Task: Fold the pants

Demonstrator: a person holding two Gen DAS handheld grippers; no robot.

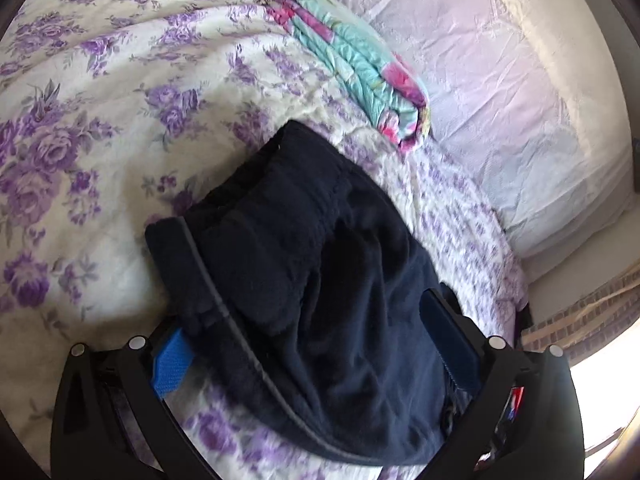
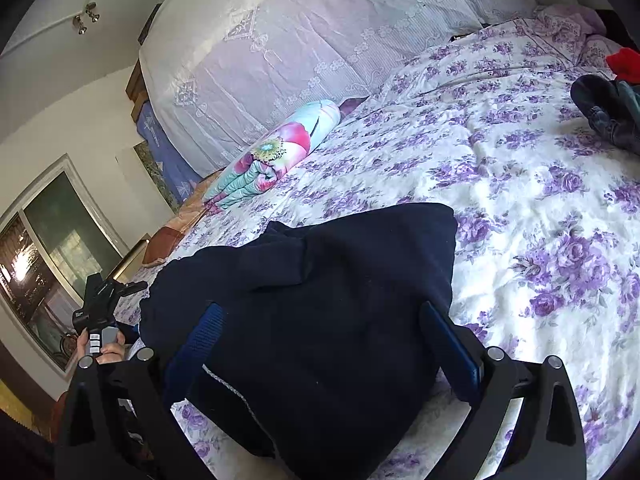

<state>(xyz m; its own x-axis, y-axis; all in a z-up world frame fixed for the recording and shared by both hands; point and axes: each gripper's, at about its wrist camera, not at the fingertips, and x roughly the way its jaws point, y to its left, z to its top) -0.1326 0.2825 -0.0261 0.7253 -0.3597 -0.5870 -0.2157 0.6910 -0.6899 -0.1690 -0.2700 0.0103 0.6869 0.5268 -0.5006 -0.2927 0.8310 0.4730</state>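
Dark navy fleece pants lie bunched in a folded heap on the purple-flowered bedspread. My left gripper is open, its blue pads spread wide on either side of the heap, and cloth laps over the left fingertip. In the right wrist view the same pants fill the gap of my right gripper, which is also open, with the fabric lying between and partly over its fingers. The left gripper, held by a hand, shows at the far left of that view.
A rolled teal and pink quilt lies beyond the pants, against a long white lace-covered bolster. A heap of dark clothes with something red sits at the far right of the bed. A window is at the left.
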